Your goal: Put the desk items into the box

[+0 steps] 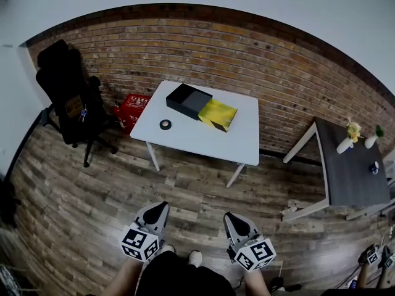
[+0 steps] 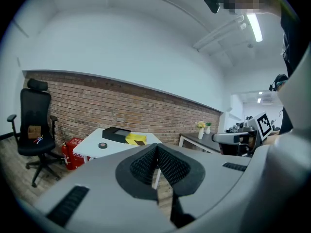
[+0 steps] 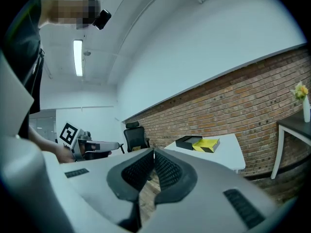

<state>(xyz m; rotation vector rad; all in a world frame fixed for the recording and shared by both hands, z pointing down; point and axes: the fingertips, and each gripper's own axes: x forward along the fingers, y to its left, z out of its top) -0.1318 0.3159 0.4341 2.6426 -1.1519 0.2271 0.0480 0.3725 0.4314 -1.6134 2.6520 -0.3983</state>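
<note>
Well short of the white rectangular table (image 1: pixel 203 142), per the head view, held the left gripper (image 1: pixel 159 209) and the right gripper (image 1: pixel 233 219) low over the plank floor (image 1: pixel 80 196), both aimed toward the table, both with jaws closed together. Noted a shallow black box (image 1: pixel 188 100), seemingly open-topped, on the table's far side. Noted a yellow-and-black flat box (image 1: pixel 217 114) touching it. Spotted a small black tape roll (image 1: pixel 165 124) nearer the table's front, apart from both.

Through the left gripper view, confirmed ribbed pads meeting at the tips with nothing between. Saw the table beyond, tape roll toward its front edge, black box and flat box behind.

Through the right gripper view, read the same closed, empty jaws. Caught the table with the black box and flat box on top. Could not make out the tape roll.

Judged the step as the walk-up, with nothing boxed yet. Best done by stopping square to the table's front edge and parting the jaws before reaching over it. Called for pinching the tape roll across its rim and lowering it into the black box without nudging the flat box. Could not tell whether the flat box was a lid or an item.
</note>
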